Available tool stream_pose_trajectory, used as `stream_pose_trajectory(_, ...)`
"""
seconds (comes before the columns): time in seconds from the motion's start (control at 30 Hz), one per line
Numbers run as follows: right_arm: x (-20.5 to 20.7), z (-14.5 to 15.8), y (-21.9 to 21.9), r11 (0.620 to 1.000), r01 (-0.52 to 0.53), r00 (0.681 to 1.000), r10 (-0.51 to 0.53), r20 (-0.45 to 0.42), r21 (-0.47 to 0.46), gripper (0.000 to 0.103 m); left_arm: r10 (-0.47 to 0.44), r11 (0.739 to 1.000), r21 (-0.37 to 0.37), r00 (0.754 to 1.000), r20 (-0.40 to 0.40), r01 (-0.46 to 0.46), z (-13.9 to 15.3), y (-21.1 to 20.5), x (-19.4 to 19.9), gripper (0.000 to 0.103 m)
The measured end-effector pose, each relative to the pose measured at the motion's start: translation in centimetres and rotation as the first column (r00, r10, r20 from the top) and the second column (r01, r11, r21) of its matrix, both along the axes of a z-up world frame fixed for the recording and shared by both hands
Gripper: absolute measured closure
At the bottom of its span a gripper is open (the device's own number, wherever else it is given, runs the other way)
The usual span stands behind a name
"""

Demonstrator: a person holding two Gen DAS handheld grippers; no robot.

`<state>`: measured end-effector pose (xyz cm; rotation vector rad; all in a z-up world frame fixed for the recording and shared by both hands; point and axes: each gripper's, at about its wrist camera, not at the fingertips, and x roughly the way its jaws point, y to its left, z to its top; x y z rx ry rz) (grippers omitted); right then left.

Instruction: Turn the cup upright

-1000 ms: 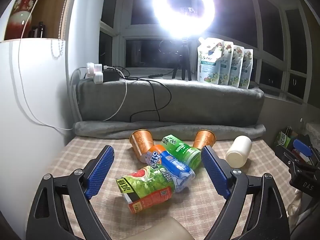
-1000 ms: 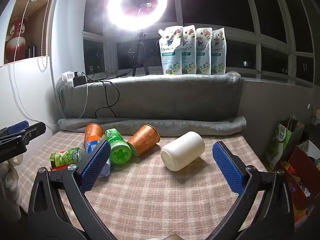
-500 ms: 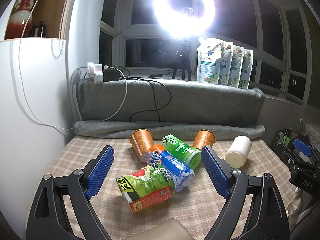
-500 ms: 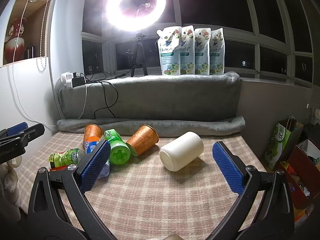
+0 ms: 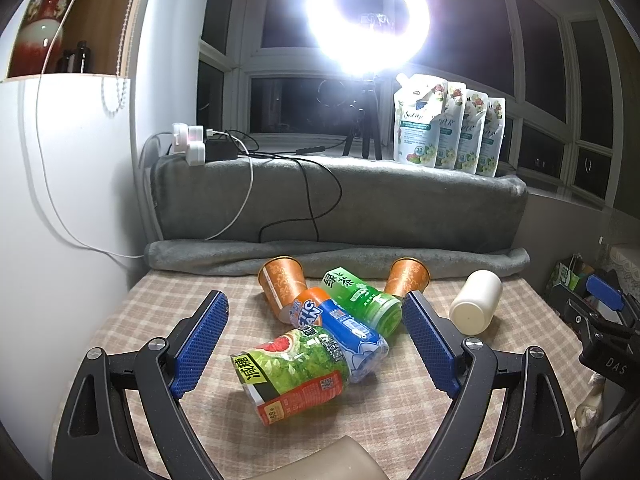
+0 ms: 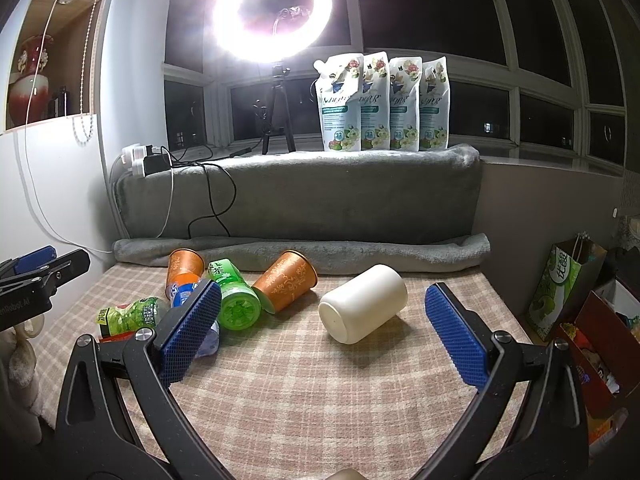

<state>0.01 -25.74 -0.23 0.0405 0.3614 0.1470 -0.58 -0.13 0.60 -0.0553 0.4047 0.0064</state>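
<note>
Both grippers gape, empty — right gripper (image 6: 322,334) fingers hide blue bottle (image 6: 188,294); cup (image 6: 362,304) sideways.

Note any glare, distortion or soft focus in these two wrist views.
Left wrist view: the round ring light blows out white, hazing its black tripod; window frames bow with fisheye. Right wrist view: same bloom, milder; the cream plastic cup lying on its side stays sharp, shadow falling toward the camera on the checked tablecloth.
</note>
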Motion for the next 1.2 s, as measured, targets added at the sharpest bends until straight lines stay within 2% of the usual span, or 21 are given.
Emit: stream_pose_trajectory(1.2, 0.31, 0.13, 0.49, 1.000, -0.013, 1.000, 0.013, -0.002, -0.011, 0.000, -0.001, 1.000, -0.001, 1.000, -0.002, 0.001, -0.02, -0.04, 0.09, 0.014)
